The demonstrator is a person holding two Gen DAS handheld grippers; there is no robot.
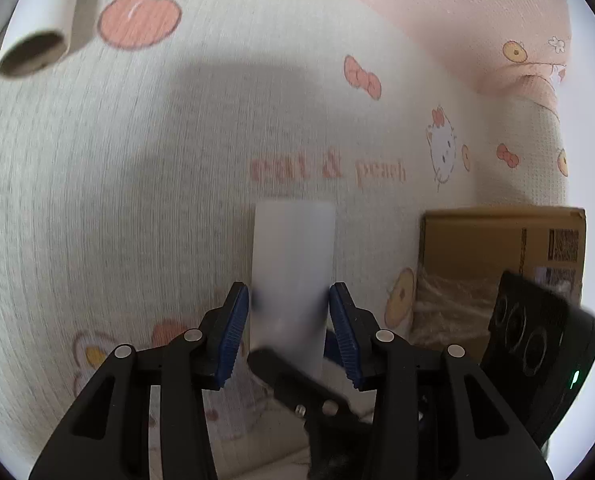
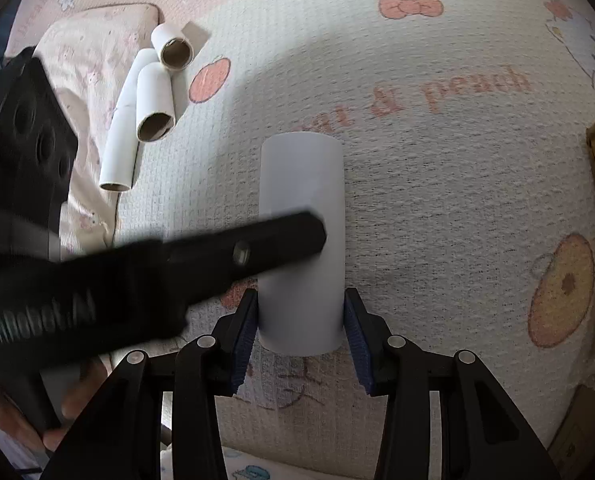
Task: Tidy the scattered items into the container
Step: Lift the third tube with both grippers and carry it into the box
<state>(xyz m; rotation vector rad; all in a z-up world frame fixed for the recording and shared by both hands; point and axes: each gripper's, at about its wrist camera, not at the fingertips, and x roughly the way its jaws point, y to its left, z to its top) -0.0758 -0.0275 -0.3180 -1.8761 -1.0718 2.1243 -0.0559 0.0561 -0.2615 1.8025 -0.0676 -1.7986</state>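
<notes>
A white cardboard tube (image 2: 301, 200) stands out from my right gripper (image 2: 301, 304), whose blue pads press on both its sides, so it is shut on it. In the left wrist view the same tube (image 1: 293, 248) lies between the pads of my left gripper (image 1: 289, 300). A thin gap shows at each pad, so the left gripper is open. One black left finger (image 2: 257, 248) crosses the tube in the right wrist view. A right finger (image 1: 293, 380) crosses low in the left wrist view. The open cardboard box (image 1: 497, 248) sits to the right.
Three more empty tubes (image 2: 153, 92) lie at the far left beside a pink pillow (image 2: 77, 60); one tube (image 1: 33, 40) shows at top left. The printed cream blanket (image 2: 457, 200) covers the surface. A person's hand (image 2: 17, 420) holds the left gripper. Crinkled plastic wrap (image 1: 445, 312) lies in the box.
</notes>
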